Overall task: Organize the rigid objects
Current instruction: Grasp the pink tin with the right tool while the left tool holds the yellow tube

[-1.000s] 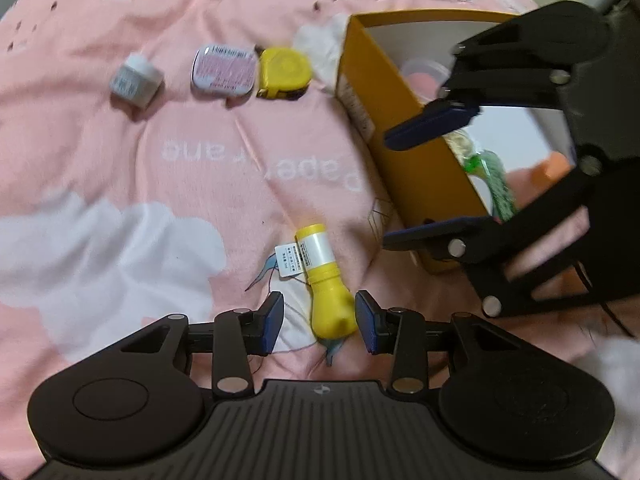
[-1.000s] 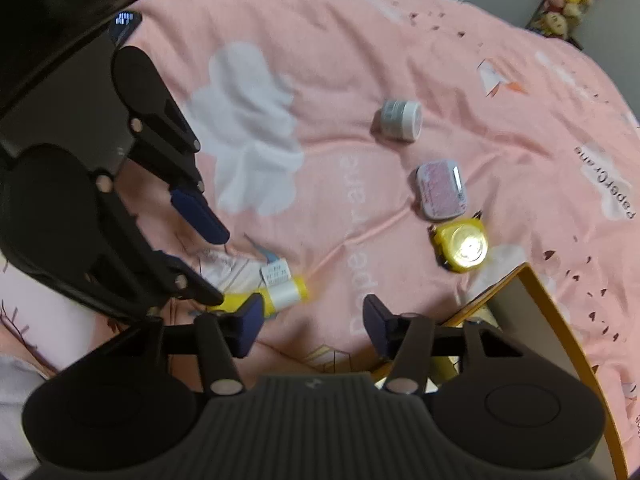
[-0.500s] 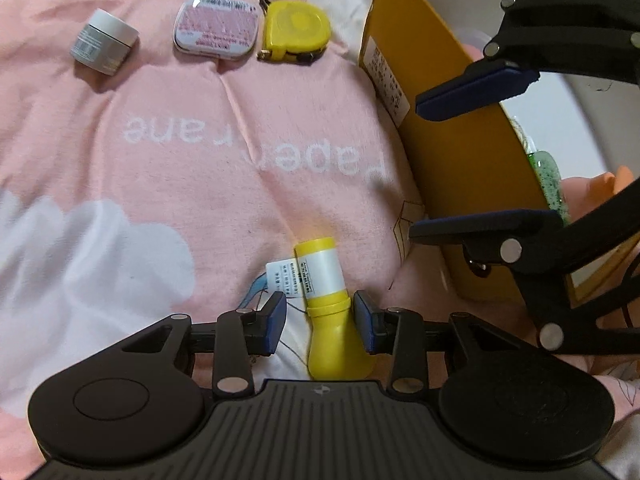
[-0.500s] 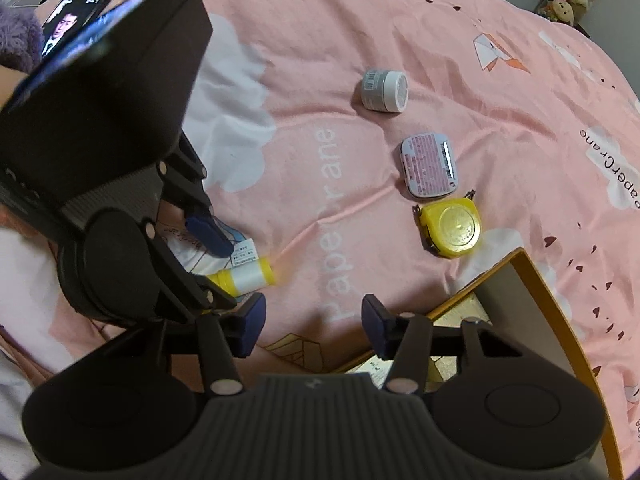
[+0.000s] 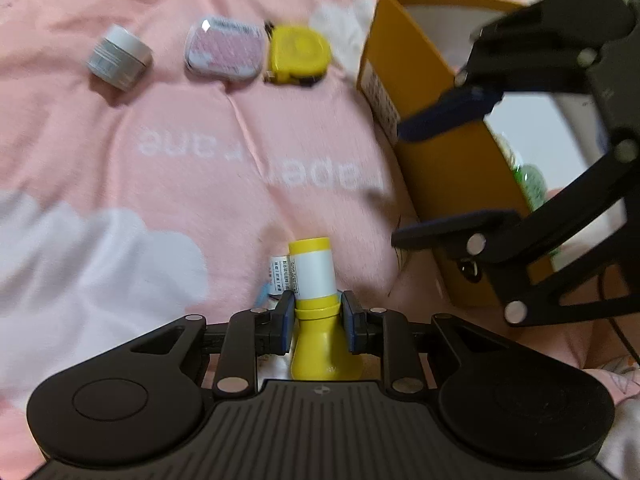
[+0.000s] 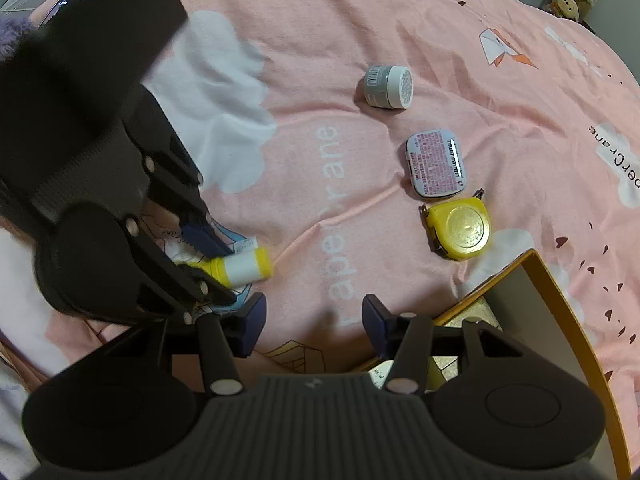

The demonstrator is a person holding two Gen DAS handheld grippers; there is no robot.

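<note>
Your left gripper [image 5: 316, 316] has just been closing and now pinches the neck of the small yellow bottle [image 5: 314, 280], which lies on the pink bedspread [image 5: 180, 184] near you, left of the yellow box [image 5: 436, 152]; a second ago its jaws stood clear on either side. Your right gripper [image 6: 314, 316] hangs open and empty over the box's near corner. The bottle looks ready to lift into the box, while the grey jar [image 5: 118, 58], pink tin [image 5: 224, 48] and yellow tape measure [image 5: 298, 54] wait in a far row.
</note>
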